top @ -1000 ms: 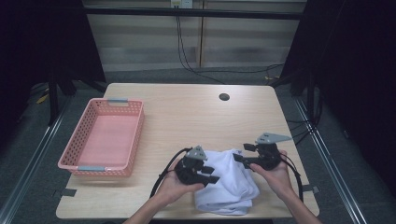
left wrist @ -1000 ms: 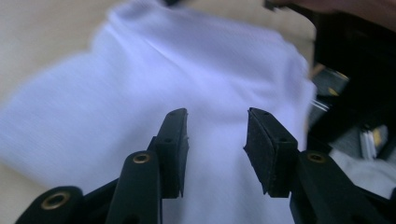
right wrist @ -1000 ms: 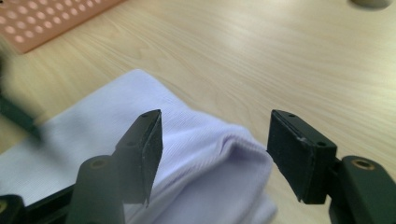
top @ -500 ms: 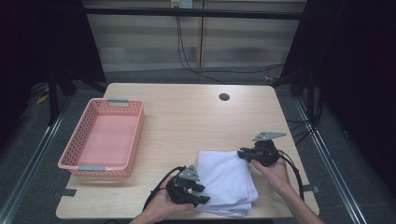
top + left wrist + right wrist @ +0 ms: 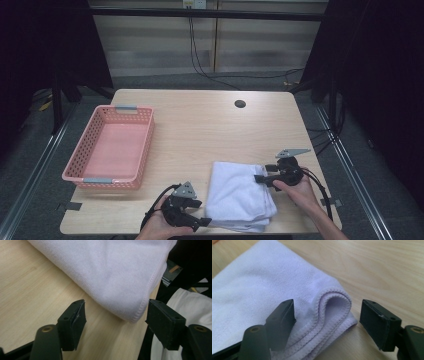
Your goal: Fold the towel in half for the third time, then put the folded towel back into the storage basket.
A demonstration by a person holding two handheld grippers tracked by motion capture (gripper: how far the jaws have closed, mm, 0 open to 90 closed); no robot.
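Two grippers work a folded white towel point(image 5: 241, 196) at the near right of the wooden table point(image 5: 200, 125).

High view: towel lies flat near the front edge, folded to a rough rectangle, several layers thick. Left gripper point(image 5: 202, 220) sits at the towel's near left corner, low over the table edge. Right gripper point(image 5: 260, 179) sits at the far right edge of the towel, hand behind it. Pink plastic basket point(image 5: 80, 172) stands well apart at the left, nothing visible inside. Dark round hole point(image 5: 240, 104) in the tabletop farther back.

Left gripper view: jaws stand wide, having just been opening; nothing pressed between them. Towel corner point(image 5: 135, 315) with its stitched hem lies between and just ahead of the jaws, overhanging the table edge slightly. Pads clear of the cloth.

Right gripper view: jaws likewise wide, just been opening, not clamping. Rolled hem fold point(image 5: 334, 302) of the towel lies between them, three or so stitched layers stacked; left jaw hangs over the cloth, whether touching is unclear, right jaw over bare wood.

Handling, judged: terry cloth, soft, light, limp. It will sag and unfold if lifted by a single layer. Not slippery; pads should bite well. Best hold is the stacked hem at each corner, taking all layers together, both grippers at once so the fold keeps. Risk is pinching the top layer alone and peeling the fold open.
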